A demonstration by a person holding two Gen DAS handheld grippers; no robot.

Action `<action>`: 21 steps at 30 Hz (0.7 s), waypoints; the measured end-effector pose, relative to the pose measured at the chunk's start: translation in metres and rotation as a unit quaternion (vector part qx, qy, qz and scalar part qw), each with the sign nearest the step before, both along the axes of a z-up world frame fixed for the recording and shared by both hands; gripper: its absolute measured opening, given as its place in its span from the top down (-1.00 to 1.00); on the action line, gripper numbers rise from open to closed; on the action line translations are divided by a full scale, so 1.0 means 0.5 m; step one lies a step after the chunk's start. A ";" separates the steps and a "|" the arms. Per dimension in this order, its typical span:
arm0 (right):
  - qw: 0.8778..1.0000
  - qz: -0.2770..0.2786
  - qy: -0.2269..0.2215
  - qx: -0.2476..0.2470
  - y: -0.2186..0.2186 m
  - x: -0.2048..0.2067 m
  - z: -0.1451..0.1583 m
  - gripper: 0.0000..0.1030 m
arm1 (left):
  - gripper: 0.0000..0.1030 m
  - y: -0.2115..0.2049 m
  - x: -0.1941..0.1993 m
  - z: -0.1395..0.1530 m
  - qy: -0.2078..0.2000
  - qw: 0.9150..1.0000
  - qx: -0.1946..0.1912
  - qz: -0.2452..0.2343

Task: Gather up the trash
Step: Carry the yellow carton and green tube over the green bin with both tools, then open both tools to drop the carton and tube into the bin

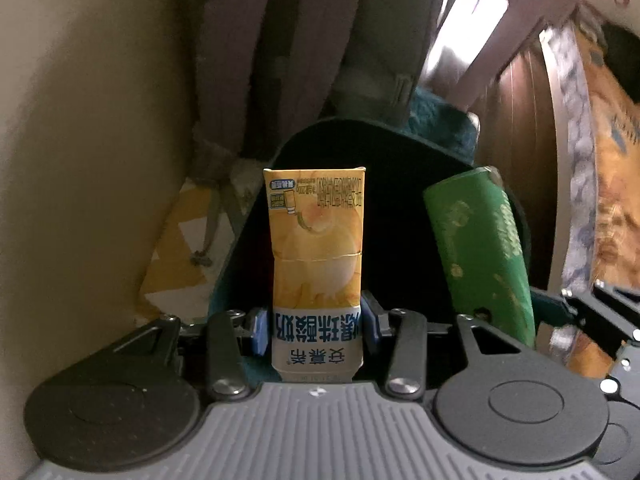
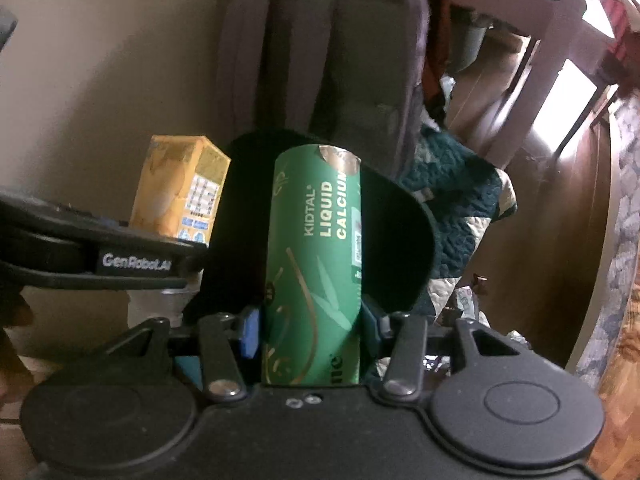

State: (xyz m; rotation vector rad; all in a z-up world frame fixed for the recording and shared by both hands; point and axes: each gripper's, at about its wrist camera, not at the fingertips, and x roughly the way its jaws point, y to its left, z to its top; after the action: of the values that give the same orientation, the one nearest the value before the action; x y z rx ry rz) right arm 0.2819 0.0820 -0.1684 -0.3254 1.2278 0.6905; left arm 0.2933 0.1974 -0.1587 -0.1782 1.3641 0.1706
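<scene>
My left gripper is shut on a yellow yogurt carton, held upright over the dark mouth of a black bin. My right gripper is shut on a green Kidtal liquid calcium box, held over the same bin. In the left wrist view the green box stands just right of the carton. In the right wrist view the carton and the left gripper's body sit to the left.
A grey backpack leans against the beige wall behind the bin. A dark green fuzzy blanket lies to the bin's right. A yellow and white patterned cushion is at the left. Wooden floor and chair legs are at the right.
</scene>
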 end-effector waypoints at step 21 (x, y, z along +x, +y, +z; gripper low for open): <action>0.992 0.059 0.010 -0.113 0.107 0.033 -0.162 0.08 | 0.15 -0.019 0.081 -0.186 0.089 0.995 -0.007 -0.045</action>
State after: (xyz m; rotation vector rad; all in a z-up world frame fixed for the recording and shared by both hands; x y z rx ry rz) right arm 0.2984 0.1356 -0.2495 -0.5847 1.3169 0.6579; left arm 0.3339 0.1880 -0.2518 -0.1150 1.5490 0.1028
